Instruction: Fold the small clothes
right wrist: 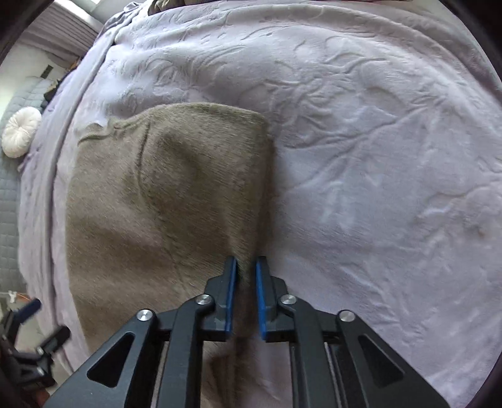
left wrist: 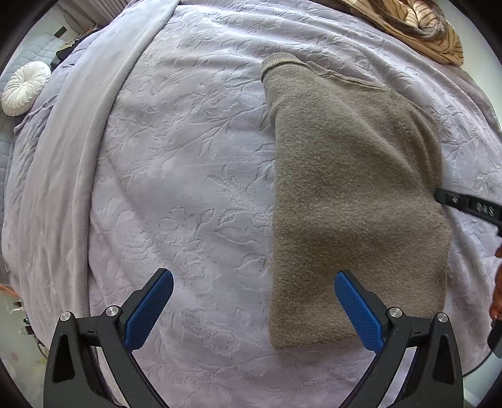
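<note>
A grey-brown knit garment lies folded on the lavender embossed bedspread. My left gripper is open and empty, hovering over the garment's near left edge; its right finger is above the cloth. In the right wrist view the garment spreads to the left. My right gripper is shut on the garment's right edge, with cloth pinched between its blue pads. The right gripper's finger also shows at the right edge of the left wrist view.
A striped tan cloth lies at the bed's far right. A white round cushion sits on a grey quilted surface off the bed's left side. The left gripper shows low left in the right wrist view.
</note>
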The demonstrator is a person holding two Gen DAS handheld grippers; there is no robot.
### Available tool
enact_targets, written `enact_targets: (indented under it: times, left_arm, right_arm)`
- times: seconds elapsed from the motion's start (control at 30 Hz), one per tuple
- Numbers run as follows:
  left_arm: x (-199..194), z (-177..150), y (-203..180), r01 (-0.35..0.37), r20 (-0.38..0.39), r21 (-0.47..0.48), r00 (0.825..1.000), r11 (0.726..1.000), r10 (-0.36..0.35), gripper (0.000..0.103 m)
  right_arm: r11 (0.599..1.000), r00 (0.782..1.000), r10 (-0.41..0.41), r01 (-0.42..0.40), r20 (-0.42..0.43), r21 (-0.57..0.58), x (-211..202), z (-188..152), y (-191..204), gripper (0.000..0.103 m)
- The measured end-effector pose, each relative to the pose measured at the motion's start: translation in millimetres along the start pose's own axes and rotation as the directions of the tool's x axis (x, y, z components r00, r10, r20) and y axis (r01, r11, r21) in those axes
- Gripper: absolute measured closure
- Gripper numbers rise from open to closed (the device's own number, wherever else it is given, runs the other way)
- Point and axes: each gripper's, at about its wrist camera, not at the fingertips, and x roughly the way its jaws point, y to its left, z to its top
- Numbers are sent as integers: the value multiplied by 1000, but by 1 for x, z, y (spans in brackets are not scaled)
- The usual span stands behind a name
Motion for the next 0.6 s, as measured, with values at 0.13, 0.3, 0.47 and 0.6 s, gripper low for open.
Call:
enact_targets:
  times: [0.13,0.3,0.47,0.6]
  left_arm:
    - [5,4,3,2,-10,0,1000,1000,-2,0]
    - [7,6,0,6,-17,9,1000,1000,-5,0]
    - [10,9,-3,5,-23,17,1000,1000,-5,0]
    - [10,9,-5,5,-20,27,1000,1000,-4,0]
  right_arm:
    - [999,1000,-24,24,-1,32,-10,-7,-10,78]
    - [989,998,57,-59,21,135,-23,-31,-22,75]
    - [977,991,134,-136,24,164,-25,-49,-18,63]
    - [965,984,178,-179,21,190,-24,-57,-21,61]
